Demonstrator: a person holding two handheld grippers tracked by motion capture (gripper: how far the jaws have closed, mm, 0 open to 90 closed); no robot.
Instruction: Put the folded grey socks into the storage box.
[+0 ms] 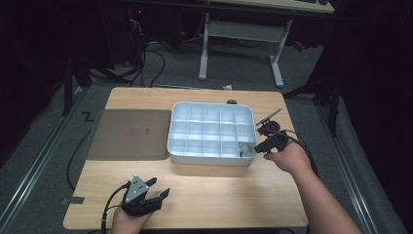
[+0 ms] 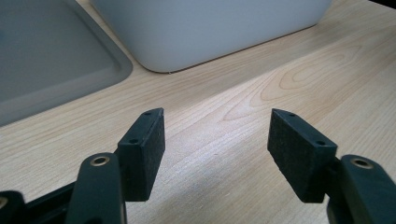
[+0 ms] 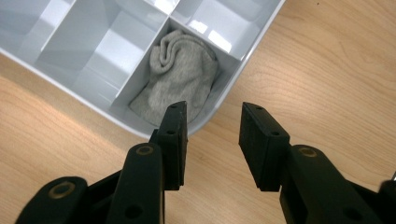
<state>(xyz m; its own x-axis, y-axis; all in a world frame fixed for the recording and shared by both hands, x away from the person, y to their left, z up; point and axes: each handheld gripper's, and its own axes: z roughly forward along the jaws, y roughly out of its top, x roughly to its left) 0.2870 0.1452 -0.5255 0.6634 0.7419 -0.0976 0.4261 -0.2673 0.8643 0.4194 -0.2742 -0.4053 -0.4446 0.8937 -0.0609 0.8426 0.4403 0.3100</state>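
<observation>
Nearest to me, the left tongs (image 1: 157, 187) are idling low over the table (image 1: 219, 190), jaws spread wide with bare wood between them in the left gripper view; I am leaving them parked there, since they are well apart from the work and not needed for this step. Farther out on my right, the right tongs (image 3: 212, 140) are hovering just off the near right corner of the white divided tray (image 3: 254, 44), jaws parted and pinching nothing. The grey sock (image 3: 180, 81) is lying bundled in the corner compartment, touching the divider on one side and the outer wall on the other, so I am judging the placing itself as done and the step in hand as a clean withdrawal. To do it well I am thinking: keep the jaws apart so no fold of cloth catches on a pad, lift straight away from the tray rim rather than dragging across it, and watch that the light tray is not nudged along the table. One end of the sock is riding up toward the rim; whether it clears the wall fully I cannot tell from here, so a gentle tuck may be called for. Beyond, the dark flat mat (image 1: 129, 134) is sitting just beside the tray's left wall, out of the way.
</observation>
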